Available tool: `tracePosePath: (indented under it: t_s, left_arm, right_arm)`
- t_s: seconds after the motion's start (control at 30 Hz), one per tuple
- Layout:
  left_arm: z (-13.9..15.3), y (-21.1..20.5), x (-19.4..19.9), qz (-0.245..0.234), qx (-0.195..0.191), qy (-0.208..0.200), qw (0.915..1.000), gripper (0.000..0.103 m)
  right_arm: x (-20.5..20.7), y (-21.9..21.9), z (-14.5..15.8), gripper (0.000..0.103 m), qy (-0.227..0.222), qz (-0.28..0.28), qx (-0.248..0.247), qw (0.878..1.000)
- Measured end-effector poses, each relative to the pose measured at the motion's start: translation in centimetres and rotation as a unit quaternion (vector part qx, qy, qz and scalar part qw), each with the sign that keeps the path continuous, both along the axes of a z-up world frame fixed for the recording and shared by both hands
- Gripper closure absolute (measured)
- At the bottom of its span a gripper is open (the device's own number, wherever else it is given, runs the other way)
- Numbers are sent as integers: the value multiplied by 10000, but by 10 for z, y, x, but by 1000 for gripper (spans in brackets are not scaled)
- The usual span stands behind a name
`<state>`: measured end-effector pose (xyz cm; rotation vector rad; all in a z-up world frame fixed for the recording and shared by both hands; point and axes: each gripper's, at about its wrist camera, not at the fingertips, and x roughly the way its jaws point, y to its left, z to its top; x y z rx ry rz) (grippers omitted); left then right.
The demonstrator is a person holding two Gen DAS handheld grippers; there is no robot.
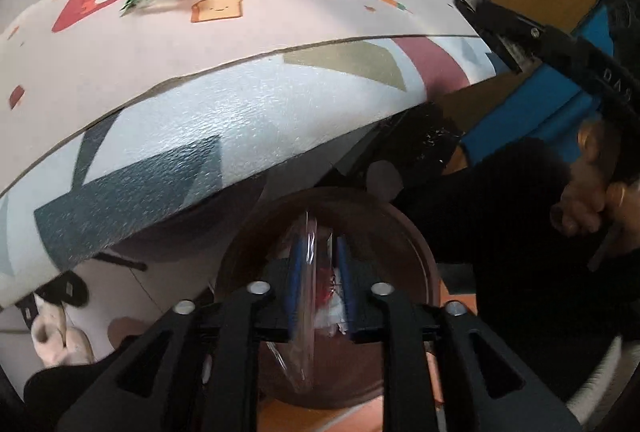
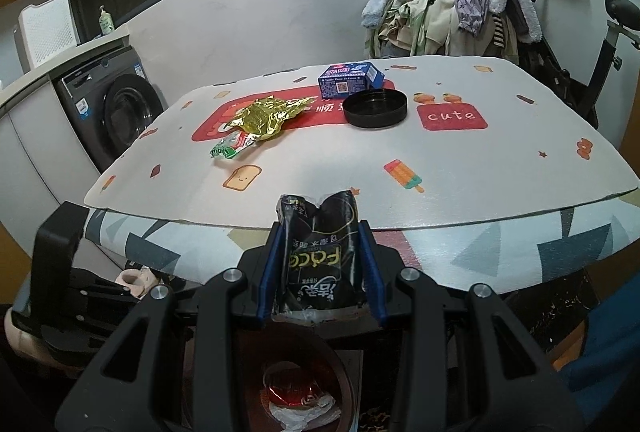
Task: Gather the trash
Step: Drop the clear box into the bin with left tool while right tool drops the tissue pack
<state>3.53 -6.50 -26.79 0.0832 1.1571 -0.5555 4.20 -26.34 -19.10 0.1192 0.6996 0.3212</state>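
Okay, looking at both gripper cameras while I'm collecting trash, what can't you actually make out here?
- Left wrist view: whether the left gripper grips the clear wrapper; blur and glare hide the pads' contact.
- Both views: what lies in the brown bin; the grippers' own frames cover most of it.
- Right wrist view: the black packet's lower end, hidden by the right gripper.
- Blue box: print too small.

The left gripper [image 1: 318, 280] pointed steeply down, its jaws a little apart around a clear wrapper [image 1: 306, 296] whose film lay against the left blue pad. The right gripper [image 2: 320, 264] pointed forward and slightly down, its blue pads pressed on both sides of a black packet [image 2: 318, 260]. A bare hand [image 1: 588, 200] showed at the far right of the left view.
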Motion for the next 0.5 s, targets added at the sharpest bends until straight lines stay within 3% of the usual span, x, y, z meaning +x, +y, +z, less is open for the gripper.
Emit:
tracePosePath:
  t_s: [0.03,0.07,0.37,0.5]
  left_arm:
    - [0,-1,0,0,69,-61,10000,54]
    - [2,0,0,-4,52,-144,9999,44]
    - [58,19,-14,177,-382,-1243,9913,7]
    - [83,35,-29,362,-404,-1721,9836,6]
  right_arm:
    - [0,0,0,64,6,10,-7,10000]
    - [0,0,-1,64,8,16,-14,10000]
    - [-3,13,-2,64,5,250,-226,9994]
    - [-9,30,-2,64,49,606,-391,9974]
